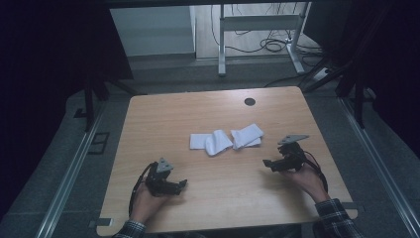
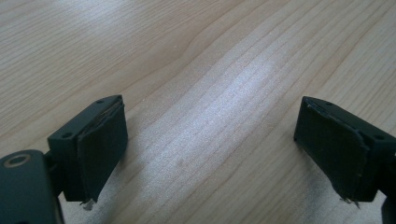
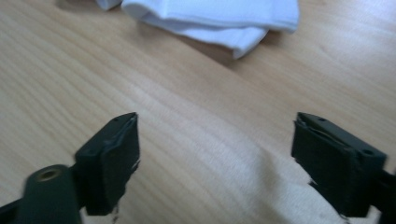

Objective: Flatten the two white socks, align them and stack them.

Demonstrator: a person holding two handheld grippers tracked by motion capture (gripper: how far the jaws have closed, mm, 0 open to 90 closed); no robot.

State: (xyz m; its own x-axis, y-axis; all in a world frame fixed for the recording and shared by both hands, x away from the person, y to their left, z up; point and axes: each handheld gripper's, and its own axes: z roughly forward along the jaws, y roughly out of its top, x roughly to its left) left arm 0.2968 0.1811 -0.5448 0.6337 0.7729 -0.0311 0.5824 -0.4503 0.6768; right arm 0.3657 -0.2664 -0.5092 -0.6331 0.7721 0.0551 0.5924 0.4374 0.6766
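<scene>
**Colours on the table**

We see a table (image 1: 148,129) of pale wood with a streaky grain and a small dark round hole (image 1: 250,101) near its far edge. We find two white cloths (image 1: 225,139) at its middle. The left gripper (image 1: 182,184) and right gripper (image 1: 266,162) are black, each topped by a grey plate. The sleeves (image 1: 334,220) at the near edge are dark plaid.

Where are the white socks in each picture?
High view: the socks lie mid-table, between and beyond the two grippers.
Left gripper view: bare wood between the open jaws, no socks there.
Right gripper view: the socks lie at the top edge, beyond the open jaws.
Shared landmark: the wooden table with its pale grain.
</scene>
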